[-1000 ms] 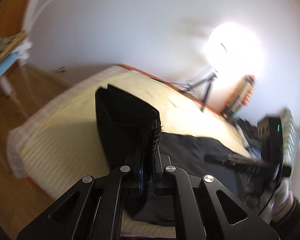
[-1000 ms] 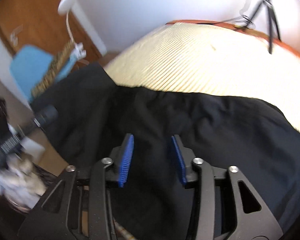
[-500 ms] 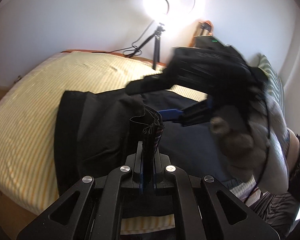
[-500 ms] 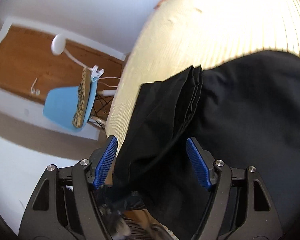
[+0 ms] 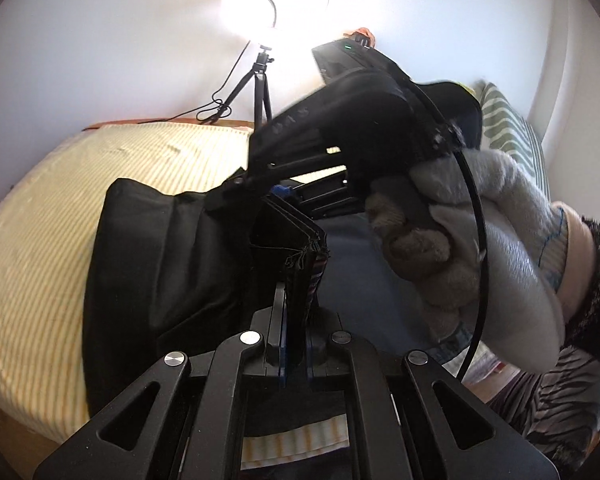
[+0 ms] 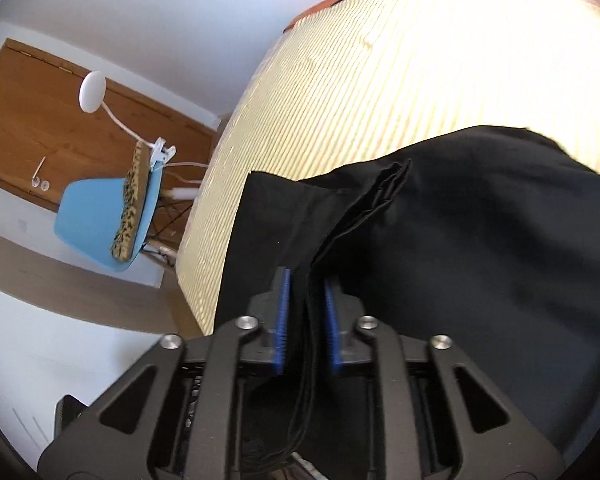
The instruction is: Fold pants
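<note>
Black pants (image 5: 160, 264) lie on a bed with a yellow striped sheet (image 5: 40, 216). My left gripper (image 5: 296, 300) is shut on a bunched, layered edge of the pants and holds it up. My right gripper (image 6: 306, 304) has its blue pads (image 6: 284, 308) closed in on a stacked fold of the same pants (image 6: 480, 260), a narrow gap still showing beside the cloth. In the left wrist view the right gripper (image 5: 278, 190), held by a gloved hand (image 5: 480, 236), sits just beyond the edge that the left gripper holds.
A ring light on a tripod (image 5: 260, 80) stands behind the bed by the white wall. A blue chair with a leopard-print cloth (image 6: 108, 224) and a white clip lamp (image 6: 94, 90) stand beside the bed. A striped pillow (image 5: 508, 128) lies at the right.
My right gripper has closed from wide open onto the folded pants edge. The left gripper has kept its hold while the right hand has come closer to it.
</note>
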